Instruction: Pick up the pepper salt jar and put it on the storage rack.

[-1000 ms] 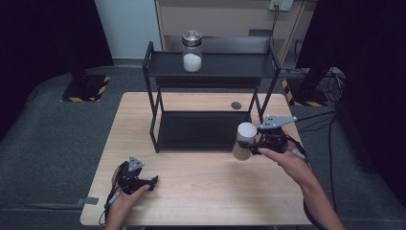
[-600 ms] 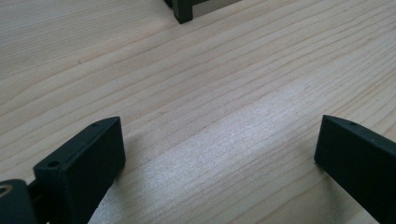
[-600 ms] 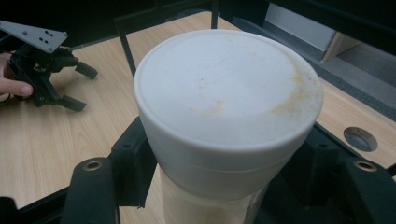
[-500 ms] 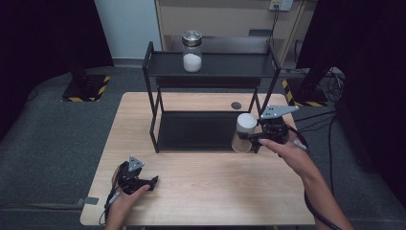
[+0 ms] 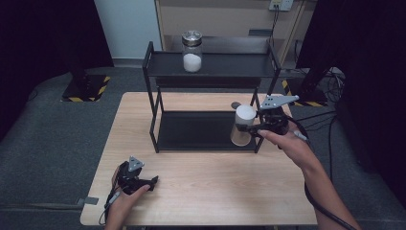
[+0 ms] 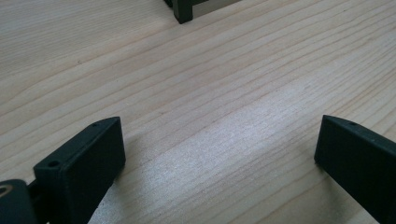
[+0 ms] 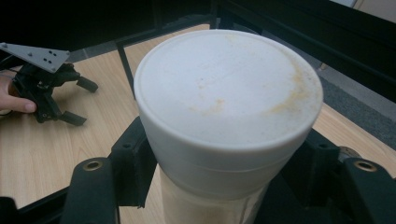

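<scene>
On the pale wooden table [image 5: 201, 187], the right gripper [image 5: 250, 128] clamps a white-lidded tan cylindrical jar [image 5: 243, 125] between its jaws, beside the black metal shelf rack's [image 5: 210, 72] front right post. The left gripper [image 5: 152, 182] rests with jaws wide, bare wood between them.

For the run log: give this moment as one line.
right tongs: shut on white-lidded jar, off the table by rack | left tongs: open, on table

Rack [image 5: 210, 96] at table [image 5: 201, 191] rear; jar [image 5: 192, 51] on its top shelf. Lidded container [image 5: 243, 125] in right gripper [image 5: 249, 128] at rack's right front. Left gripper [image 5: 152, 182] front-left on table.
</scene>
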`<state>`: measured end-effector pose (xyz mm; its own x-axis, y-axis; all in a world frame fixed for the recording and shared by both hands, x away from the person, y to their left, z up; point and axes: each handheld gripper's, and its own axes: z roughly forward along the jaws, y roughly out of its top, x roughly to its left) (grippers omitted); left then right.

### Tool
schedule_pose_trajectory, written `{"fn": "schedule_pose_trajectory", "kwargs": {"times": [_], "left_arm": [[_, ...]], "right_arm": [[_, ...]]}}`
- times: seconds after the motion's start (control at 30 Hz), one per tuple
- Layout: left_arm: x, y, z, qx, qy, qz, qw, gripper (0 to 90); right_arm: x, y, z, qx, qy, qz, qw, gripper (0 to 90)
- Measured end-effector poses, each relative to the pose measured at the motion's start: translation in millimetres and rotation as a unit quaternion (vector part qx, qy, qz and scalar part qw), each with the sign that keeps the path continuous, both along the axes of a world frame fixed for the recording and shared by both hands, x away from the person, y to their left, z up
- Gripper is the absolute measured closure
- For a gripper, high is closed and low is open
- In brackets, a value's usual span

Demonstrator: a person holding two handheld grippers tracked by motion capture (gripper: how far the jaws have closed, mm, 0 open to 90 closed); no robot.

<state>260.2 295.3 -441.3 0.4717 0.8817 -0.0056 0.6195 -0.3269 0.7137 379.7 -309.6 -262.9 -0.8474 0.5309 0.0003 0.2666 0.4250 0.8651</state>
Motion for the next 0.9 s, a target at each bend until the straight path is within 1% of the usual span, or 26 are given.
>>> {"fn": "schedule_pose_trajectory", "kwargs": {"times": [0.23, 0.47, 0.9], "left_arm": [[0.0, 0.0, 0.0, 0.0, 0.0, 0.0, 1.0, 0.7], [0.0, 0.0, 0.0, 0.0, 0.0, 0.0, 1.0, 0.7], [0.0, 0.0, 0.0, 0.0, 0.0, 0.0, 1.0, 0.7]], "right_arm": [[2.1, 1.1, 10.1, -0.001, 0.0, -0.005, 1.0, 35.4], [4.3, -0.7, 18.1, 0.004, -0.005, -0.004, 1.0, 35.4], [5.6, 1.6, 33.2, 0.006, -0.012, 0.001, 0.9999, 35.3]]}}
